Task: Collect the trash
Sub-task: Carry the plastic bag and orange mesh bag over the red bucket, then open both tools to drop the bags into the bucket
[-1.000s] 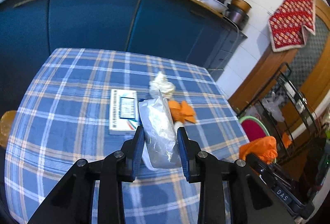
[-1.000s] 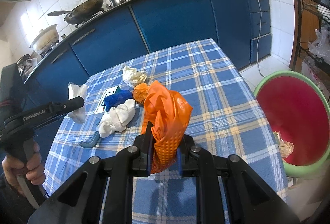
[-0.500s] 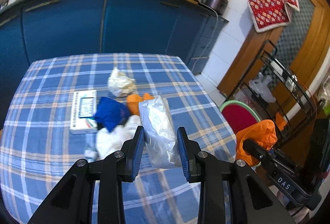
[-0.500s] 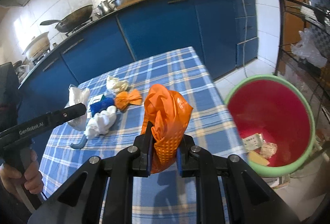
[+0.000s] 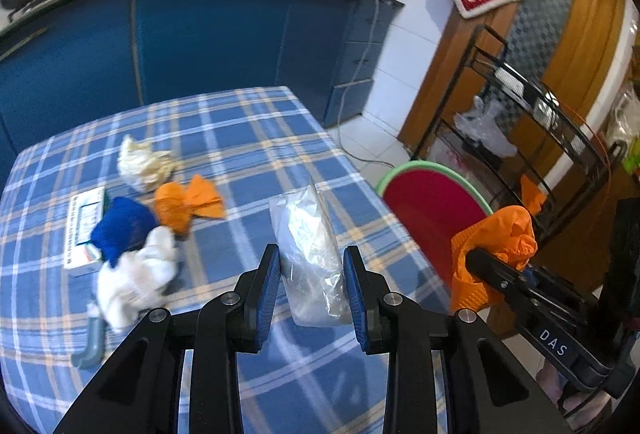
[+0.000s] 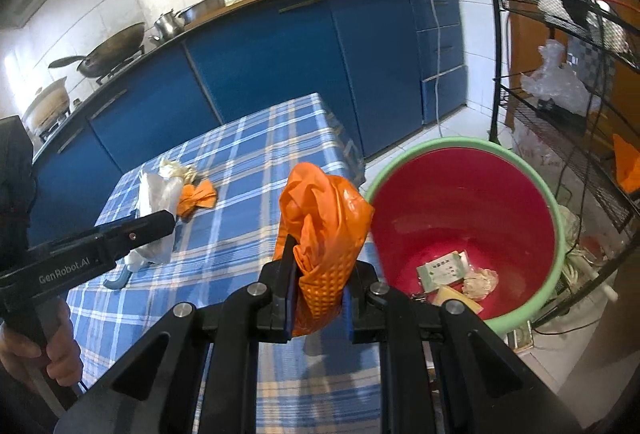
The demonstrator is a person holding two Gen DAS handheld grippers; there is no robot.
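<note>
The orange glove [image 6: 324,238] is sitting clamped in the right gripper [image 6: 320,298], its textured cuff end pinched between the 2 fingers and the rest bunching up above them. It is hanging in the air near the table's edge, just beside the rim of the red bin [image 6: 556,202], not yet over the opening. It looks light, soft and floppy, so it will probably drop cleanly once the fingers part, though the grippy rubber may cling to a pad.

The left gripper [image 5: 312,286] is grasping a clear plastic bag [image 5: 308,246] around its lower half, above the checked tablecloth [image 5: 256,138]. The film looks thin, crinkly and slippery; a hold low on the bunched part seems safest, since a loose corner would likely slide out.

Left on the cloth are 1 blue wad [image 5: 122,230], 1 white rag [image 5: 136,278], 1 orange scrap [image 5: 188,204], 1 crumpled cream paper [image 5: 144,162], a flat printed box [image 5: 82,226] partly under the blue wad, and a grey-blue handle [image 5: 90,344]. All look light.

Inside the bin a few paper scraps [image 6: 452,274] are lying on the bottom. Beyond the table are blue cabinets [image 5: 208,34], and a black wire rack [image 6: 560,74] is standing beside the bin.
</note>
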